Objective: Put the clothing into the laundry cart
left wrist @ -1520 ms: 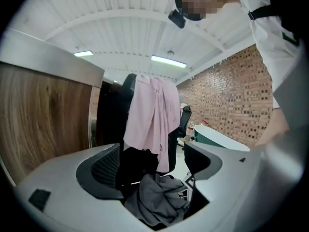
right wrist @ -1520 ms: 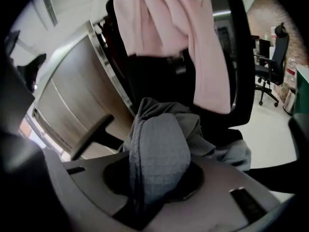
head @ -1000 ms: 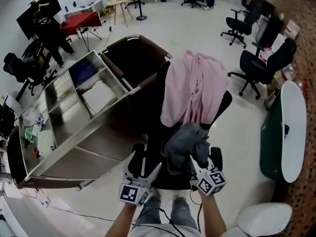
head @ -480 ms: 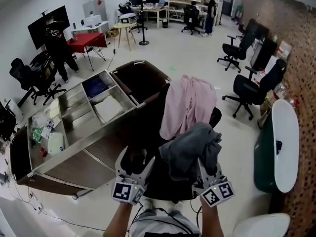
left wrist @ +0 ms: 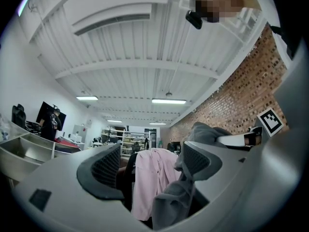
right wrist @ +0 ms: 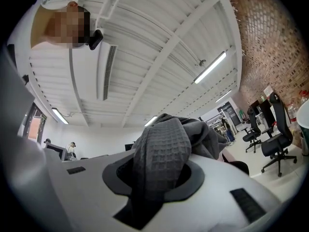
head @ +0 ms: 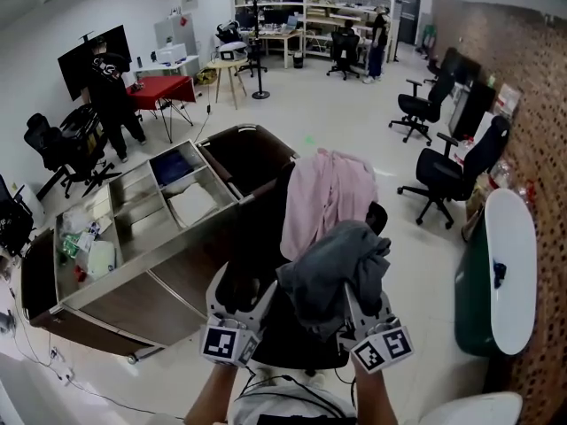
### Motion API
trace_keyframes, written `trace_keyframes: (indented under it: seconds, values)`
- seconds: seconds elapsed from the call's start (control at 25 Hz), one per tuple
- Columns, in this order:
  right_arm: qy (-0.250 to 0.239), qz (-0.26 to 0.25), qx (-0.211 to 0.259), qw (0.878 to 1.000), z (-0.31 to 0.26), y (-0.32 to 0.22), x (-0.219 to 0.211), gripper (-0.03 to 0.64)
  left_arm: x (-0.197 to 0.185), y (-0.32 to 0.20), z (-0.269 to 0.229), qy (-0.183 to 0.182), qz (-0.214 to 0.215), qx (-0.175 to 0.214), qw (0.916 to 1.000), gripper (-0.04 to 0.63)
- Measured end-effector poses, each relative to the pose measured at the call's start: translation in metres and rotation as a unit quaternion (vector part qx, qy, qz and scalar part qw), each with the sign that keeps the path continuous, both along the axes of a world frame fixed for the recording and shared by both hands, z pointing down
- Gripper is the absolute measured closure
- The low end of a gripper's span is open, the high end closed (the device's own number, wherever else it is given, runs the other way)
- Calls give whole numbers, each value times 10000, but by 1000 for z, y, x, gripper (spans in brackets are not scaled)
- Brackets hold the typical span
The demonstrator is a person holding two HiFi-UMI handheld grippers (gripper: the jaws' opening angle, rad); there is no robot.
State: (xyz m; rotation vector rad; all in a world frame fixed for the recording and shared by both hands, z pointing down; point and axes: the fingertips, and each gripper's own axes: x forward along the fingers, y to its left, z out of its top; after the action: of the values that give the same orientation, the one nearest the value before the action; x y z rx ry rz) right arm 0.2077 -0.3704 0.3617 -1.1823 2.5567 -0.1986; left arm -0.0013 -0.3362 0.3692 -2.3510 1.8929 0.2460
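Right hand-held gripper (right wrist: pixel 159 178): jaws clamped tight on grey waffle-knit garment (head: pixel 337 268), which is bunched up above the black chair (head: pixel 297 339) seat. Left hand-held gripper (left wrist: pixel 152 163): jaws apart, gripping nothing. Pink garment (head: pixel 326 197) draped over chair back. Laundry cart (head: pixel 151 255) stands to the left, apart from both garments.

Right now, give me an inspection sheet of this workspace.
Surface: pale floor; black chair just below the grippers.
Job's things: grey garment held up; pink garment draped over the chair's back; laundry cart to the left, its brown bin open.
Clutter: folded white linen and a blue item in the cart's steel trays.
Grippers: left gripper open, gripping nothing; right gripper shut on the grey garment.
Cables: thin cables on the floor by the cart's near corner.
Surroundings: office chairs, person in black, red table, brick wall.
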Motion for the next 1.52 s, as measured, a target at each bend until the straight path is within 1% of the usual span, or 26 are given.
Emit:
trace_keyframes:
  seconds: [0.16,0.28,0.4,0.52,0.72,0.88,1.0,1.2,1.32,1.4,1.44,1.52]
  values:
    - [-5,-203,93,9998,-6,3,6,495,12,6,-1,49,-164,12,9999,201]
    - [-12,-481,143,9987,-9,8,2,495,14,17,0,47,-407,17,9992,201]
    - [-35,-870,233,9959,-16,16,-8,495,8,37,-2,-16,-789,24,9969,201]
    - [-87,-1350,339,9902,-30,28,-25,495,-5,62,-8,-40,-1292,-4,9916,201]
    - [-193,-2169,439,9750,-43,53,-72,495,-47,112,-11,-112,-2086,-34,9779,201]
    - [-250,-2666,484,9623,-46,83,-117,495,-86,153,-11,-42,-2535,18,9673,201]
    - [-215,-2909,479,9553,-46,114,-150,495,-110,187,-12,-122,-2694,5,9630,201]
    - [-181,-3157,343,9481,-38,160,-210,495,-158,241,-11,-176,-2879,-24,9575,201]
    - [-181,-3287,289,9438,-35,189,-251,495,-189,272,-10,-369,-2979,-90,9539,201]
    - [-212,-3351,253,9416,-33,210,-277,495,-211,294,-13,-269,-3045,-78,9521,201]
    - [-219,-3383,236,9405,-32,220,-290,495,-225,308,-9,-265,-3106,-87,9501,201]
    - [-230,-3459,224,9377,-29,237,-315,495,-253,335,4,-386,-3256,-144,9446,201]
